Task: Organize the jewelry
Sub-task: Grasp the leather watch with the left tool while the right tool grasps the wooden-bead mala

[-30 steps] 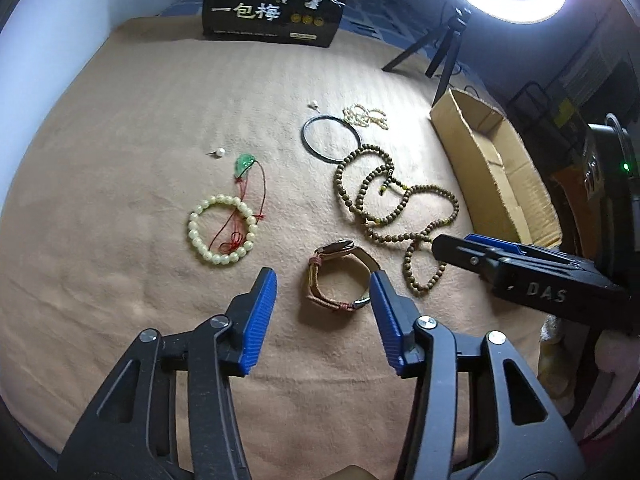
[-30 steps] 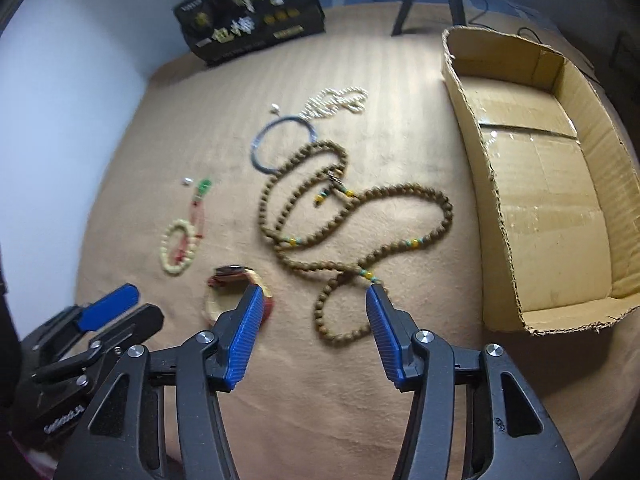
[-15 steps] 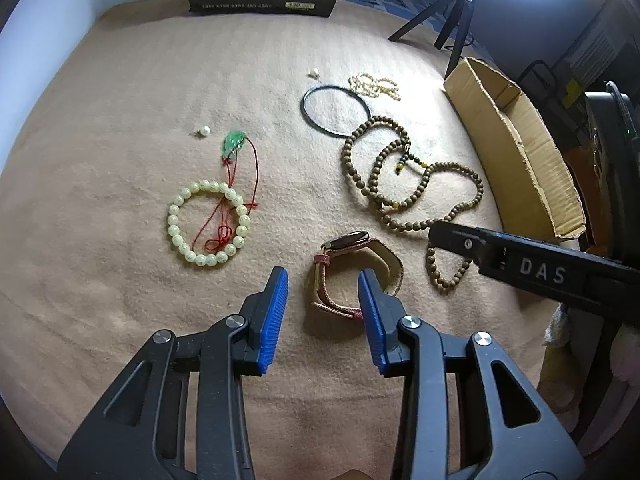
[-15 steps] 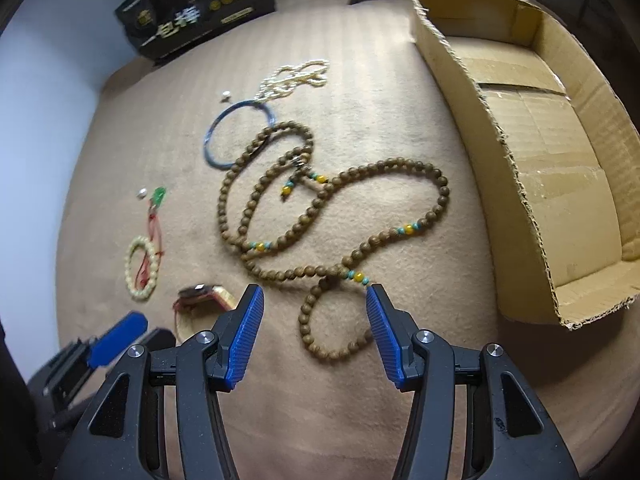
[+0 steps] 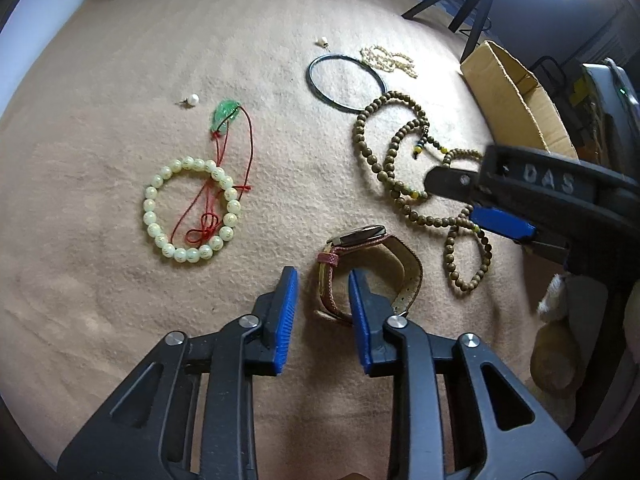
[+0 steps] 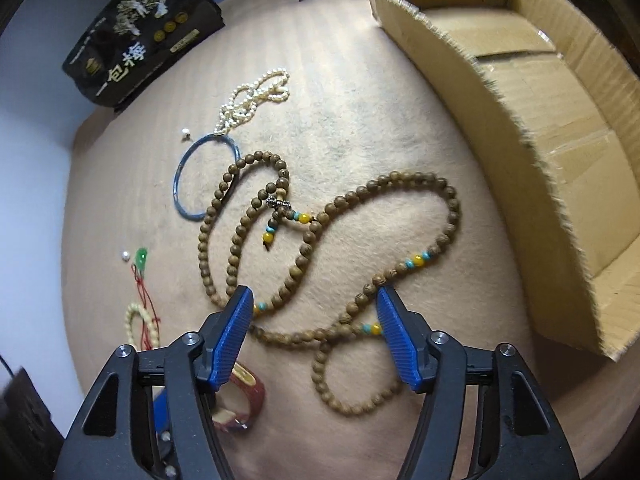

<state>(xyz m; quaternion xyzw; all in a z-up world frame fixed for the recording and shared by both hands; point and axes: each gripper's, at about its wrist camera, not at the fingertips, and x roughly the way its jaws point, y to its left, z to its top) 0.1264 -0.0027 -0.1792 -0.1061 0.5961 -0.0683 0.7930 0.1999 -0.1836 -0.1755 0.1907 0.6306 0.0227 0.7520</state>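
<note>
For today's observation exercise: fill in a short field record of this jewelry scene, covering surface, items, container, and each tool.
surface: tan blanket
items: wooden bead necklace, watch, pale bead bracelet, dark bangle, green pendant on red cord
container: cardboard box, nothing seen inside
left tool: closing around the watch strap
right tool: opening over the wooden bead necklace

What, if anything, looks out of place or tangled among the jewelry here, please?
The red cord of the green pendant lies across the pale bead bracelet, so the two overlap. The cardboard box has ragged, torn edges.
</note>
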